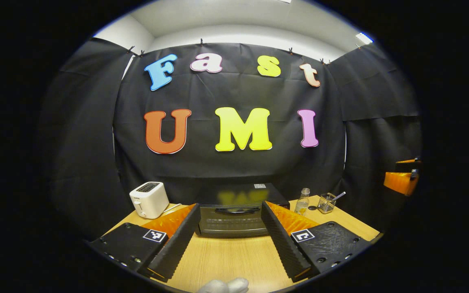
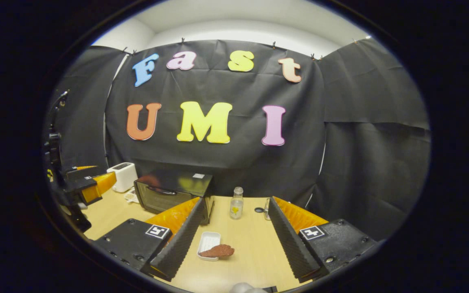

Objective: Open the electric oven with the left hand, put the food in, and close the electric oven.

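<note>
The black electric oven [image 1: 234, 217] stands on the wooden table [image 1: 234, 260] with its door closed, the handle [image 1: 236, 210] across the top of the door. My left gripper [image 1: 230, 207] is open and hovers a short way in front of it, the oven framed between its fingers. In the right gripper view the oven [image 2: 173, 189] is at the left. A reddish-brown piece of food [image 2: 218, 251] lies on the near end of a small white tray [image 2: 207, 241]. My right gripper [image 2: 236, 202] is open above the table, with the tray just inside its left finger.
A white toaster [image 1: 149, 199] stands left of the oven. To the oven's right are a small clear bottle [image 2: 236, 203], its dark cap [image 2: 257, 210] and a wire basket [image 1: 326, 203]. The black cloth wall closes the back and both sides.
</note>
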A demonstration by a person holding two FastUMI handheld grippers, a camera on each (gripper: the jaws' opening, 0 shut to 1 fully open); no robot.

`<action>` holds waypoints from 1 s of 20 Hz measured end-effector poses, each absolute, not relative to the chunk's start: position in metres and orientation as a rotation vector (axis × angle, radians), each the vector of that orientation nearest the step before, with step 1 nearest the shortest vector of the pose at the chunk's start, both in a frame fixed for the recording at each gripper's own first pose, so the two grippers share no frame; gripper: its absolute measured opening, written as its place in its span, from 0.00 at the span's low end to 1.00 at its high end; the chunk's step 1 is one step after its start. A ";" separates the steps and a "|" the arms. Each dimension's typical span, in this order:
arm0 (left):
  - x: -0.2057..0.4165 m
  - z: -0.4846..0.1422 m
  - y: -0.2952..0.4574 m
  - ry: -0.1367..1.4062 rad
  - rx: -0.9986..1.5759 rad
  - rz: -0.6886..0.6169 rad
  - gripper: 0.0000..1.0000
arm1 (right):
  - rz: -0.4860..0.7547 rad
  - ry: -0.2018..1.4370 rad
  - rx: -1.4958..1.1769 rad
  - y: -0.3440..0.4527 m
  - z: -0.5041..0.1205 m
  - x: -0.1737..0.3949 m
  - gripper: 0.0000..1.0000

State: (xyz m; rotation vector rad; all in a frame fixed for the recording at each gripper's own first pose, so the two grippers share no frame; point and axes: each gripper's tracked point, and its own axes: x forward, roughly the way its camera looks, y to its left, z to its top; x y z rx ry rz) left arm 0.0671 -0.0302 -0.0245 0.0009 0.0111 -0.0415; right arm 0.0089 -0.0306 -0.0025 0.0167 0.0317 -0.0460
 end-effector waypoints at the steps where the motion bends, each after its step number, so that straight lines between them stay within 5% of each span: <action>1: 0.078 -0.029 -0.036 0.019 -0.014 -0.054 0.95 | -0.056 0.035 0.023 -0.035 -0.002 0.009 1.00; 20: 0.261 -0.129 -0.049 0.180 0.002 -0.032 0.95 | -0.232 0.158 0.053 -0.081 -0.030 -0.006 1.00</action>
